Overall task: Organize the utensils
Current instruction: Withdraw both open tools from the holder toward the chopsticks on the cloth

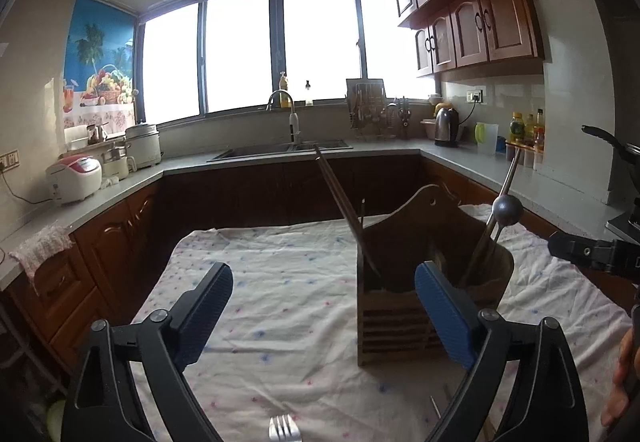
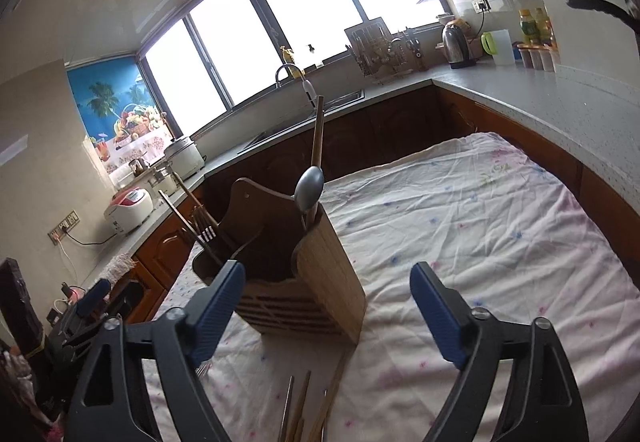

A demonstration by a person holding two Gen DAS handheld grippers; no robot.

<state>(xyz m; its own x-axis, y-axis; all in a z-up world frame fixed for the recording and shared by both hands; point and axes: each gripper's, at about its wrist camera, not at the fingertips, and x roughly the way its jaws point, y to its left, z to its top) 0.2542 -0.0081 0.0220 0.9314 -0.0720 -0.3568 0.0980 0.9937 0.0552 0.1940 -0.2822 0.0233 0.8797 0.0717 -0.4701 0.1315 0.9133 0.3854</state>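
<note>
A wooden utensil holder [image 1: 392, 322] stands on the table under a white flowered cloth [image 1: 280, 274]. It holds dark chopsticks [image 1: 340, 198] and a steel spoon [image 1: 507, 210]. My left gripper [image 1: 324, 278] is open with nothing between its fingers, and its right finger overlaps the holder's front. A fork [image 1: 284, 428] lies below it. In the right wrist view the holder [image 2: 332, 294] sits just ahead of my right gripper [image 2: 328, 274], which is open and empty. Forks [image 2: 204, 228] stand in its left compartment, a spoon [image 2: 309, 188] in its right. Loose chopsticks [image 2: 308, 406] lie on the cloth [image 2: 480, 242].
A counter runs around the room with a sink [image 1: 280, 150], rice cookers [image 1: 76, 178], a kettle [image 1: 446, 126] and bottles [image 1: 528, 128]. A pan handle [image 1: 608, 136] juts in at the right. A person's hand [image 1: 622, 374] shows at the right edge.
</note>
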